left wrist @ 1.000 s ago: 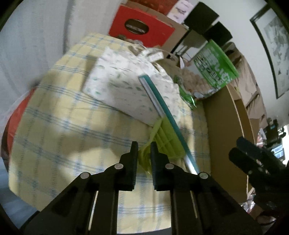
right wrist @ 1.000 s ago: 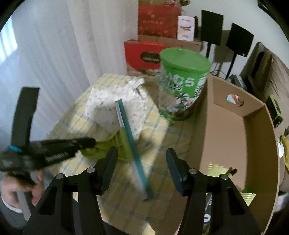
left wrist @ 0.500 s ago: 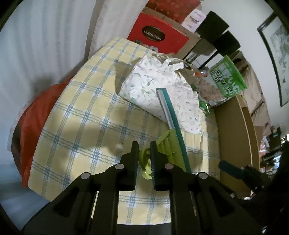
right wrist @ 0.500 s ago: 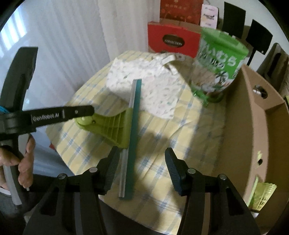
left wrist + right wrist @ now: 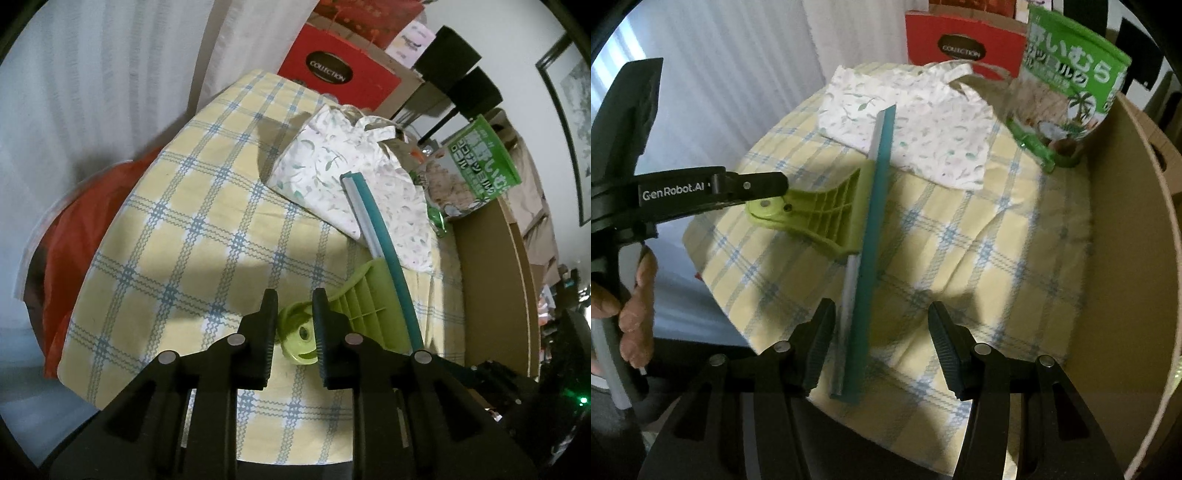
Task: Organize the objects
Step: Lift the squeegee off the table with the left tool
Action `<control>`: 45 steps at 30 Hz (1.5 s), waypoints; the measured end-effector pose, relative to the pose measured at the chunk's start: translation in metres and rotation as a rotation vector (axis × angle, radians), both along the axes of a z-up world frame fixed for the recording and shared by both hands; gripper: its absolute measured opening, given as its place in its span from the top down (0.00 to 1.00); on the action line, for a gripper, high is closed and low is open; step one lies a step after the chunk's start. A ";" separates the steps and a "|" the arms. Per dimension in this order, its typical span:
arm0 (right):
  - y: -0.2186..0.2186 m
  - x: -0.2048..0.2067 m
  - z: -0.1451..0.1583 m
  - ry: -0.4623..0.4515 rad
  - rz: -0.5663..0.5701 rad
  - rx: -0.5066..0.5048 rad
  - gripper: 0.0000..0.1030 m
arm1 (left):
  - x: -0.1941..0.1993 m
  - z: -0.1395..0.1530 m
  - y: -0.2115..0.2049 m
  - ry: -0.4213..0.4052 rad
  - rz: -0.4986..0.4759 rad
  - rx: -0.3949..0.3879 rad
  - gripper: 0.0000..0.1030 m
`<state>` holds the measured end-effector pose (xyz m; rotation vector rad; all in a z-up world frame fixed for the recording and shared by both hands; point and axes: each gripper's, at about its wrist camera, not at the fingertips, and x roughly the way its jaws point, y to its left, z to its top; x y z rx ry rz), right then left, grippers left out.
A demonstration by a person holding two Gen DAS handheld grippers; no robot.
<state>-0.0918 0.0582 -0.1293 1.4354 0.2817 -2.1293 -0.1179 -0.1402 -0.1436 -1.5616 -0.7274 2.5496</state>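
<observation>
1. Squeegee lying on checked cloth, blade from 12 to 6 o'clock, tip over floral bag.
2. Left gripper opening around green handle, releasing.
3. Right gripper closing, blade between unpressed pads, likely bound for box at 3 o'clock.

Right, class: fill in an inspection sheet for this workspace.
Surface: yellow-and-blue checked tablecloth, rumpled.
Job's things: lime-green plastic squeegee with teal blade lies flat, blade end over white floral cloth bag; open cardboard box alongside.
Clutter: green-labelled clear tub.
Grippers: left gripper opening around the squeegee's handle; right gripper closing, blade between, untouched.
Cables: nothing seen.
Surroundings: white curtain, red box.
</observation>
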 end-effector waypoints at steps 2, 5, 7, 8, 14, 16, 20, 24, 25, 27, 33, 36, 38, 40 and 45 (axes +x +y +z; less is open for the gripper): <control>0.000 0.000 -0.001 -0.006 0.002 -0.010 0.64 | 0.000 0.002 0.002 0.003 -0.003 -0.001 0.84; -0.002 0.002 0.002 -0.004 0.013 -0.018 0.75 | 0.002 0.008 0.003 0.020 -0.008 0.003 0.87; -0.005 0.004 0.005 0.015 0.017 -0.001 0.75 | 0.003 0.013 0.003 0.028 -0.010 0.017 0.89; -0.006 0.005 0.006 0.028 0.021 0.010 0.75 | 0.003 0.015 0.002 0.032 -0.012 0.026 0.89; -0.002 0.008 0.005 0.024 0.016 -0.017 0.81 | 0.002 0.018 0.001 0.024 -0.002 0.025 0.90; 0.000 0.010 0.008 0.027 0.013 -0.026 0.81 | 0.003 0.021 0.002 0.032 -0.002 0.024 0.90; 0.006 0.012 0.019 0.045 0.000 -0.048 0.81 | 0.007 0.033 0.003 0.062 -0.012 0.043 0.92; 0.012 0.017 0.034 0.075 -0.006 -0.077 0.81 | 0.008 0.048 0.004 0.085 -0.017 0.051 0.92; 0.013 0.018 0.038 0.084 -0.006 -0.080 0.81 | 0.009 0.054 0.006 0.094 -0.020 0.049 0.92; 0.016 0.019 0.047 0.103 -0.009 -0.089 0.81 | 0.010 0.064 0.009 0.114 -0.029 0.040 0.92; 0.035 0.025 0.074 0.141 -0.032 -0.132 0.81 | 0.015 0.099 0.024 0.176 -0.061 0.024 0.92; 0.049 0.030 0.088 0.164 -0.049 -0.162 0.81 | 0.017 0.116 0.035 0.208 -0.086 0.025 0.92; 0.058 0.033 0.098 0.177 -0.062 -0.177 0.81 | 0.019 0.126 0.042 0.228 -0.106 0.027 0.92; 0.067 0.035 0.106 0.193 -0.076 -0.186 0.81 | 0.020 0.137 0.052 0.250 -0.129 0.027 0.92; 0.095 0.037 0.123 0.220 -0.121 -0.200 0.81 | 0.016 0.156 0.081 0.283 -0.176 0.014 0.92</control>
